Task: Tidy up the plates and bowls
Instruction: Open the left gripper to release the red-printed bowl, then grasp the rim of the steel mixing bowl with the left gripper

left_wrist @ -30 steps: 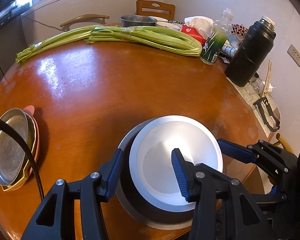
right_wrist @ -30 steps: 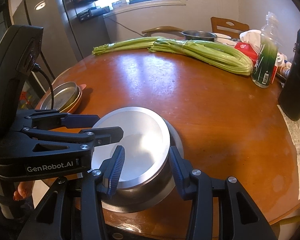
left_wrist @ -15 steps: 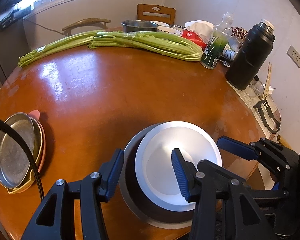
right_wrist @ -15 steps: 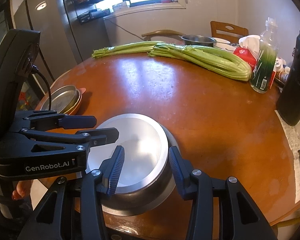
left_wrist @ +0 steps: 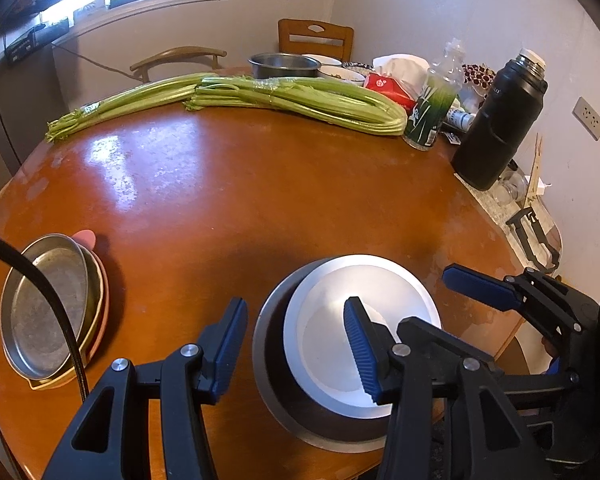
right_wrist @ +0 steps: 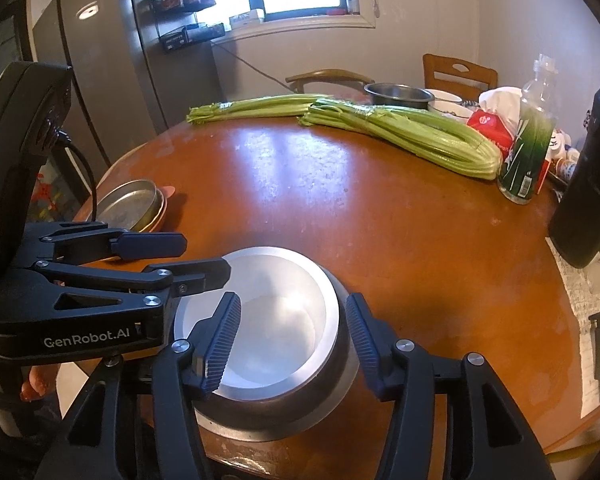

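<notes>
A shiny steel bowl (left_wrist: 328,344) sits nested in a larger dark steel bowl (left_wrist: 272,364) near the front edge of the round wooden table (left_wrist: 260,184). My left gripper (left_wrist: 296,344) is open, its fingers straddling the stack's left rim. My right gripper (right_wrist: 292,340) is open, straddling the right rim of the nested bowls (right_wrist: 276,320). A stack of a metal plate on yellow and pink plates (left_wrist: 48,304) lies at the left edge and also shows in the right wrist view (right_wrist: 132,208).
Celery bunches (left_wrist: 260,96) lie across the far side. A steel bowl (left_wrist: 284,65), white dishes, a tissue pack, a green bottle (left_wrist: 430,108) and a black thermos (left_wrist: 496,120) stand at the back right. Chairs stand behind the table.
Both grippers have pulled back and risen slightly from the nested bowls, which stay put; the view now takes in more of the table and room.
</notes>
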### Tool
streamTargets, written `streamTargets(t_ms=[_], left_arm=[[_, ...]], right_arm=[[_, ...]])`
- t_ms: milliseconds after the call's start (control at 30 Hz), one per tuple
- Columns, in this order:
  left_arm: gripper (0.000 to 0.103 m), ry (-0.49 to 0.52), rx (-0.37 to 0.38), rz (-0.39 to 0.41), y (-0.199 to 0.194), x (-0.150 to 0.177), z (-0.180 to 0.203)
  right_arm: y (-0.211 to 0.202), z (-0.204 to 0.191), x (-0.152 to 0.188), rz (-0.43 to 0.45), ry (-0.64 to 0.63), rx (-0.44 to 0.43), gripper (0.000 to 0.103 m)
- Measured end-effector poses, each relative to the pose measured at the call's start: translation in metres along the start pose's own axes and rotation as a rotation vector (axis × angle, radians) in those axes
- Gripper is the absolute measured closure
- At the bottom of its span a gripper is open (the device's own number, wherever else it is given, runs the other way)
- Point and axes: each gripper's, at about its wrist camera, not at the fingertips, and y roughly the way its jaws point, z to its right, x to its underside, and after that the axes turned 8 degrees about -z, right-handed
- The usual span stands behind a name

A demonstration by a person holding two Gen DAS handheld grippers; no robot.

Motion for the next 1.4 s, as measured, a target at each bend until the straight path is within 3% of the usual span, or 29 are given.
streamTargets(t_ms=[433,1400], left_arm=[[0.053,-0.041,-0.033,0.014,-0.005,0.007,-0.014],[0.051,-0.064,0.042,-0.061,0.023,0.02,-0.014]], right_arm=[[-0.004,0.017,0.002,0.011,0.059,0.032,0.036],[0.029,0.03,0.02,-0.103,0.138,-0.03,0.031]])
